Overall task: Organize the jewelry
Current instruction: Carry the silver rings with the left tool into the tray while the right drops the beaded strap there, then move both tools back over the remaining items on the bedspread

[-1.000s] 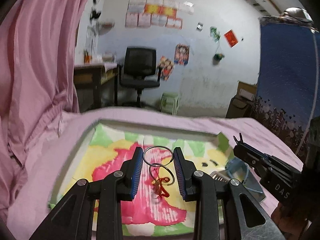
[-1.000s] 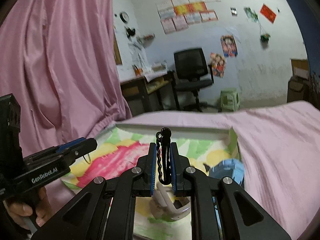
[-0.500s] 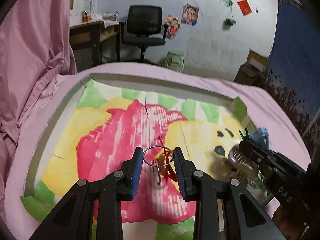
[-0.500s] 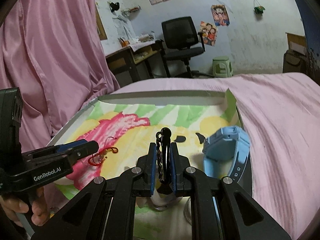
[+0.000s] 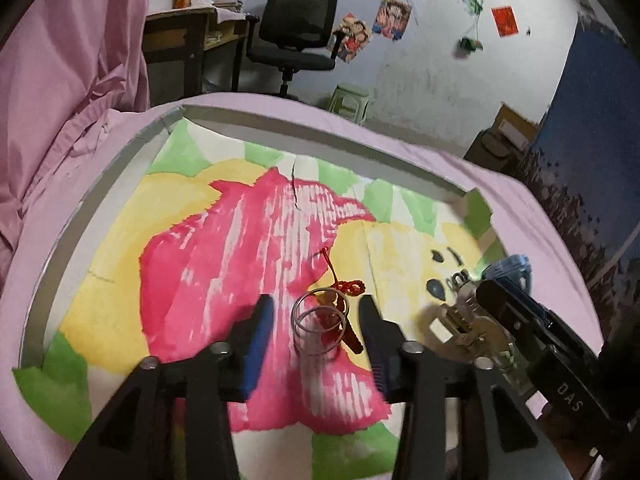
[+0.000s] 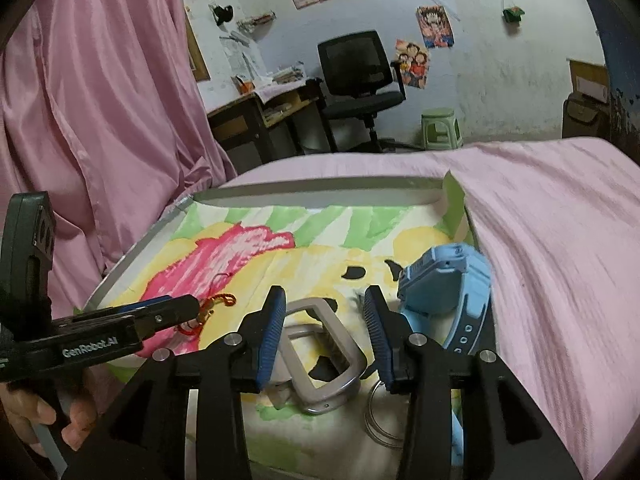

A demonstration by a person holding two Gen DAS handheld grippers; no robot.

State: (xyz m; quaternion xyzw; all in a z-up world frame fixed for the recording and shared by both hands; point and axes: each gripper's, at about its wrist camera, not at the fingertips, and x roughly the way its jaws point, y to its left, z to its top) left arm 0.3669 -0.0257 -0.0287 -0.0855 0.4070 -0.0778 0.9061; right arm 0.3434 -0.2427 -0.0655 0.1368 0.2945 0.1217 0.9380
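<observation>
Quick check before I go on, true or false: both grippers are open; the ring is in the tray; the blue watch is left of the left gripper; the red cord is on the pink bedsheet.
1. Both the left gripper and right gripper are open. True.
2. The clear ring sits in the tray. True.
3. The blue watch lies left of the left gripper. False: it lies to its right.
4. The red cord lies on the bedsheet. False: it lies in the tray.

Clear bangles [image 5: 320, 326] on red cord [image 5: 347, 286], blue watch [image 6: 448, 292] nearby
</observation>
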